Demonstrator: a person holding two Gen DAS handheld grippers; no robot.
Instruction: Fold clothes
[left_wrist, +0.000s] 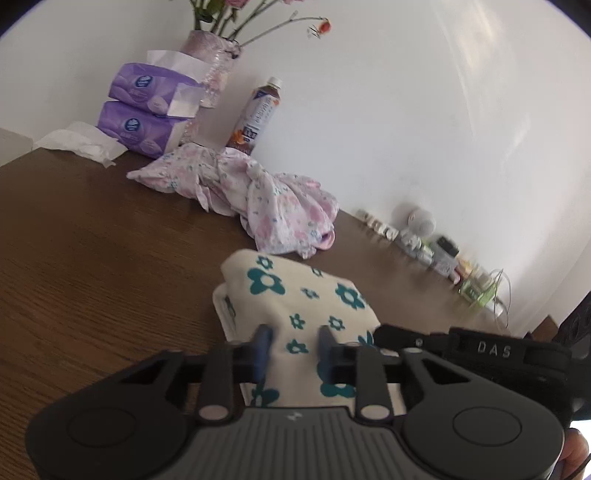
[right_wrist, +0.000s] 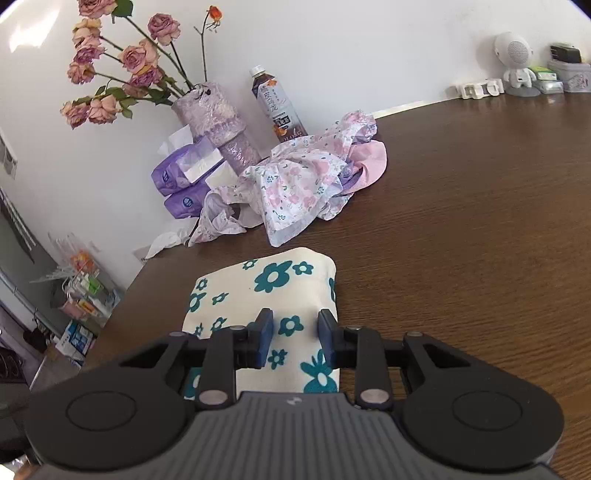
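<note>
We see the folded cream cloth with teal flowers (right_wrist: 266, 295) at lower centre on the brown wooden table (right_wrist: 461, 221). Our right gripper (right_wrist: 295, 328) and left gripper (left_wrist: 293, 338) hover over it, fingers parted, gripping nothing. The crumpled pink floral garment (right_wrist: 295, 184) lies beyond, upper centre.

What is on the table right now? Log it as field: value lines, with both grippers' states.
folded garment: cream cloth with teal flowers, folded, flat on table
unfolded garment: pink floral cloth, crumpled, beyond the folded one
left gripper: open, over cream cloth
right gripper: open, over cream cloth
along wall: vase of roses, bottle, purple tissue packs
</note>
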